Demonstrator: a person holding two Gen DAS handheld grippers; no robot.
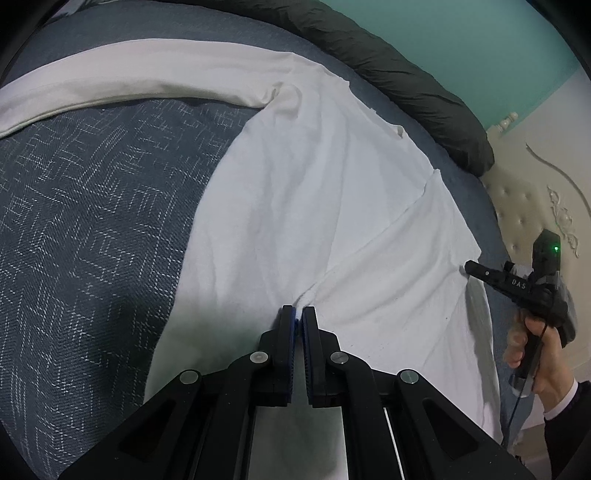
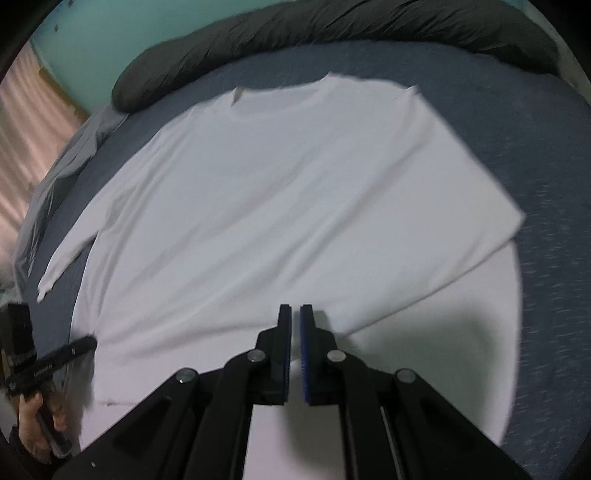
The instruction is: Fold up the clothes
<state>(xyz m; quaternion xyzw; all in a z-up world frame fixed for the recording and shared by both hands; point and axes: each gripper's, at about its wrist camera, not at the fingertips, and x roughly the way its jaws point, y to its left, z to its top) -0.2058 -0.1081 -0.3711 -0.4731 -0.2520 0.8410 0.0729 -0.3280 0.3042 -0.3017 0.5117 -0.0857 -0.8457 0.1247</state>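
- Pressed together, the left gripper's [image 1: 298,312] fingers [image 1: 285,332] are pinching a small bunch of the white long-sleeved shirt [image 1: 314,206], with creases running away from the pinch.
- Fingers [image 2: 308,332] of the right gripper [image 2: 295,310] are standing nearly closed in its own view; whether cloth is sitting between them cannot be told there.
- From the left wrist view, the right gripper's [image 1: 476,267] tip is touching the shirt's edge at the right, and a hand [image 1: 535,350] with a dark sleeve is holding its handle.
- From the right wrist view, the left gripper [image 2: 86,341] is reaching onto the shirt's [image 2: 288,192] left edge, with a hand [image 2: 37,417] gripping it below.
- Across a dark blue patterned bedspread [image 1: 92,221], the shirt is lying spread on the bed, neckline away from the person, one sleeve [image 2: 70,251] stretching down to the left.
- Along the bed's far edge, a dark grey rolled duvet [image 2: 332,29] is lying against a teal wall [image 2: 92,33].
- Beside the bed in the left wrist view, a cream tufted headboard [image 1: 517,206] is showing.
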